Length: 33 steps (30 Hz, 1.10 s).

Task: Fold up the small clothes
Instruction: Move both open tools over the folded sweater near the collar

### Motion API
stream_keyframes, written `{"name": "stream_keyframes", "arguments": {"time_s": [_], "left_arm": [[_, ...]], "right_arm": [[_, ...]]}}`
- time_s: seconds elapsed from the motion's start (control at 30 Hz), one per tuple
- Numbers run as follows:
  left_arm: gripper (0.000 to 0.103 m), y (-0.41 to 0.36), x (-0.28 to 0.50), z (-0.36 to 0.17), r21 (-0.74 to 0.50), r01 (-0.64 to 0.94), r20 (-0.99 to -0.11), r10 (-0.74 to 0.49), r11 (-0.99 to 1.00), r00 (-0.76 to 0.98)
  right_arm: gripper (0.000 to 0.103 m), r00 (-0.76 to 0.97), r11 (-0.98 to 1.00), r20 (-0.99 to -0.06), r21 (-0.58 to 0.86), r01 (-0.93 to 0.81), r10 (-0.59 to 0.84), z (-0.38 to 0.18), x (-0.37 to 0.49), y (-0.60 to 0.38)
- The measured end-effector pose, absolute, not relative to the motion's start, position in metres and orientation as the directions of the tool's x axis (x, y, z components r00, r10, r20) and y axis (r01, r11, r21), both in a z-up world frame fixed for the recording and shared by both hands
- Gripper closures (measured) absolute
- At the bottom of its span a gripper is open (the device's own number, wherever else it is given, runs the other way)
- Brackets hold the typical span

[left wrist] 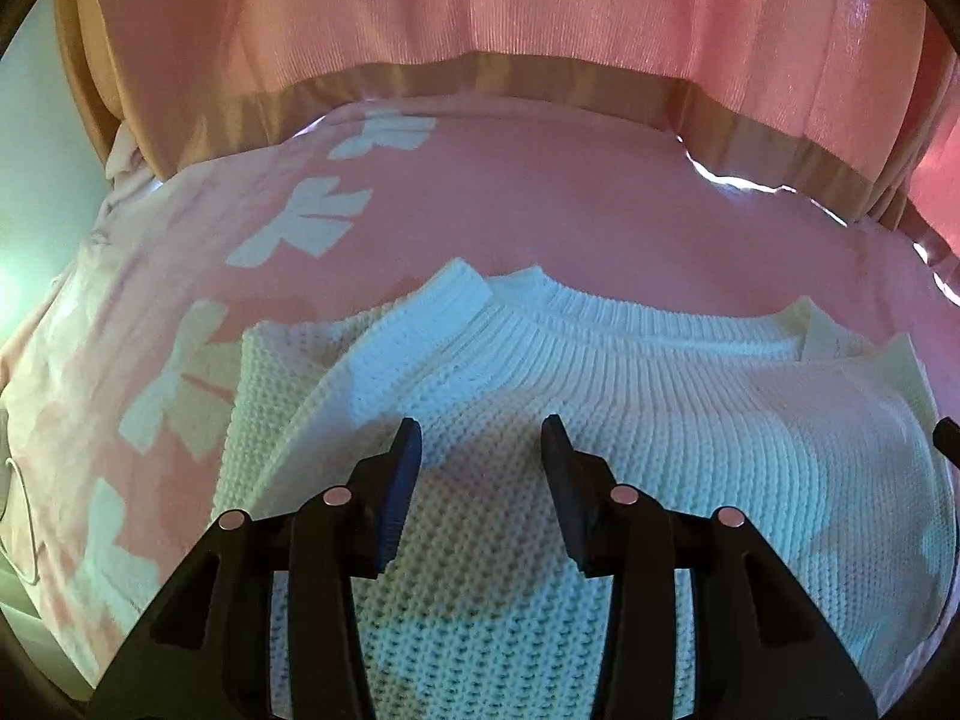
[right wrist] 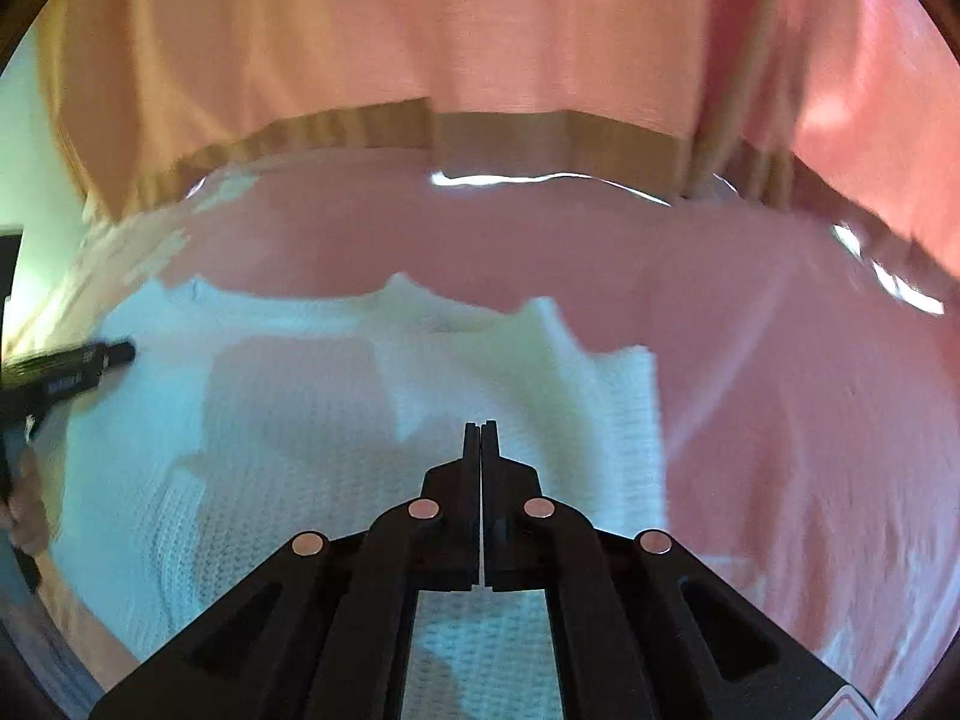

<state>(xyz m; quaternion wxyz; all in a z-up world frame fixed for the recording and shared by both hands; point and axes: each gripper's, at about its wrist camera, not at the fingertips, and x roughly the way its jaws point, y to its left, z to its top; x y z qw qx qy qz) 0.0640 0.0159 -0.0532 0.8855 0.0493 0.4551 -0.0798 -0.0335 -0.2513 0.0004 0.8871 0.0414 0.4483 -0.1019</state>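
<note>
A white knit sweater lies partly folded on a pink bed cover, its ribbed collar toward the far side. My left gripper is open just above the sweater's middle, with nothing between its fingers. In the right wrist view the sweater fills the lower left. My right gripper is shut with its fingers pressed together over the sweater's right part; I see no cloth between them. The left gripper shows at the left edge of that view.
The pink cover has white bow prints along its left side. A pink curtain with a tan hem hangs behind the bed's far edge. A pale wall is at the far left.
</note>
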Motion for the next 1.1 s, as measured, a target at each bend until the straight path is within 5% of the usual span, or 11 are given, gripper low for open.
{"name": "stream_keyframes", "arguments": {"time_s": [0.93, 1.1], "left_arm": [[0.051, 0.009, 0.067, -0.054, 0.079, 0.178, -0.806, -0.043, 0.981, 0.591], [0.051, 0.018, 0.054, -0.029, 0.042, 0.182, -0.755, -0.088, 0.982, 0.65]], "right_arm": [[0.103, 0.521, 0.965, -0.822, -0.129, 0.226, -0.232, -0.027, -0.027, -0.235], [0.103, 0.577, 0.969, -0.805, 0.01, 0.246, -0.138, -0.006, -0.04, -0.25]]}}
